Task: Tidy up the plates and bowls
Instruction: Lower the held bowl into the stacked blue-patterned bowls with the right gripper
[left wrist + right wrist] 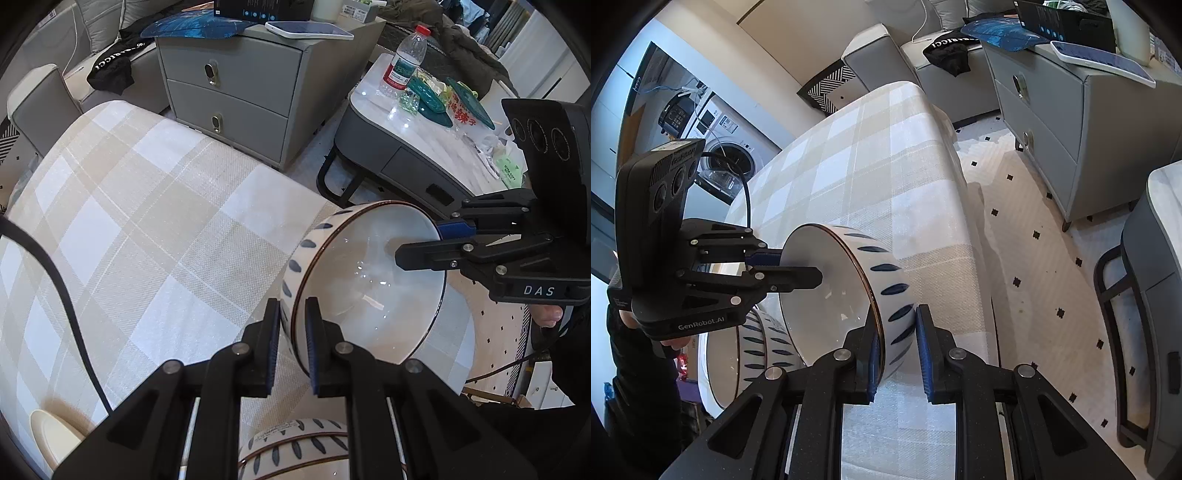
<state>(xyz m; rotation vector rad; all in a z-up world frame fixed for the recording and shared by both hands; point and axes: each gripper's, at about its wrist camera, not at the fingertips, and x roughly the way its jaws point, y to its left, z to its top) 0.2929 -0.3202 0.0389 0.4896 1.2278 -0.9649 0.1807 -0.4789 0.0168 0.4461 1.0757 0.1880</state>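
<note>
In the left wrist view, the left gripper has its two blue-padded fingers closed on the near rim of a white bowl with blue leaf marks, one finger outside the wall and one inside. The bowl is tilted on edge, its mouth facing right, above a checked tablecloth. At the far side of the bowl the right gripper comes in from the right and pinches the opposite rim, one finger inside the bowl and the blue pad behind the wall. Just below the left gripper, between its arms, sits a second bowl of the same pattern; far to the lower left lies a cream plate. Beyond the cloth stand a grey drawer unit and a side table carrying a water bottle. In the right wrist view, the right gripper clamps the near rim of the bowl, whose mouth faces left. Across it, the left gripper grips the far rim. Behind and to the left of the held bowl, the second bowl shows partly.
</note>
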